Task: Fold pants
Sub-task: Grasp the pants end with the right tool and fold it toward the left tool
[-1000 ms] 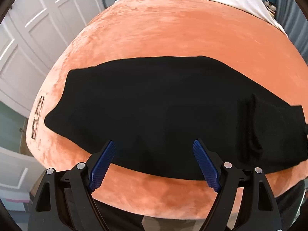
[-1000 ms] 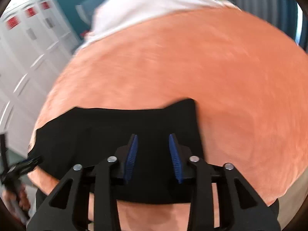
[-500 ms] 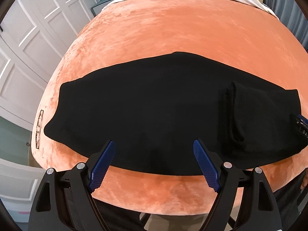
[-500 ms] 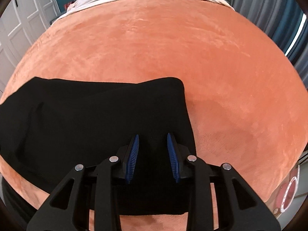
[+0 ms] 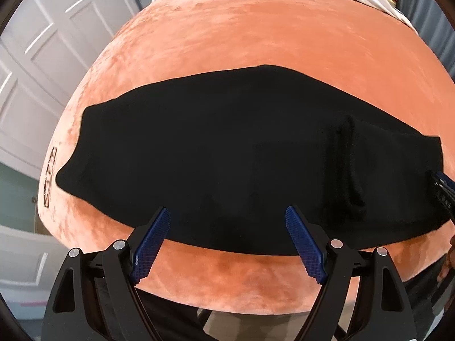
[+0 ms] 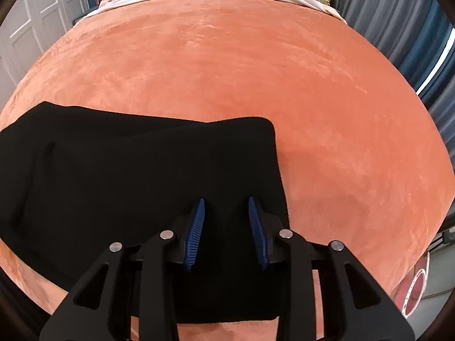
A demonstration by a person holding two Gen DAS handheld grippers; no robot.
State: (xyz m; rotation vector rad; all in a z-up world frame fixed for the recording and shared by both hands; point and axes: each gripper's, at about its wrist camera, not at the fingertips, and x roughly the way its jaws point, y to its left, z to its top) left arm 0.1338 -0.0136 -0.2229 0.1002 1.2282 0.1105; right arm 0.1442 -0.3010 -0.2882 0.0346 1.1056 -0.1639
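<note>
The black pants point(image 5: 227, 156) lie flat across the near part of the bed's orange blanket point(image 5: 256, 37), already doubled into a long band. The left gripper point(image 5: 227, 241) hovers over the near edge, fingers wide apart and empty. The right gripper point(image 6: 226, 230) hangs above the right end, fingers narrowly parted with nothing visibly pinched. For a clean fold, I'd pinch both layers at that end and carry it squarely leftward. A dark label point(image 5: 49, 180) marks the blanket's left edge, unreadable.
</note>
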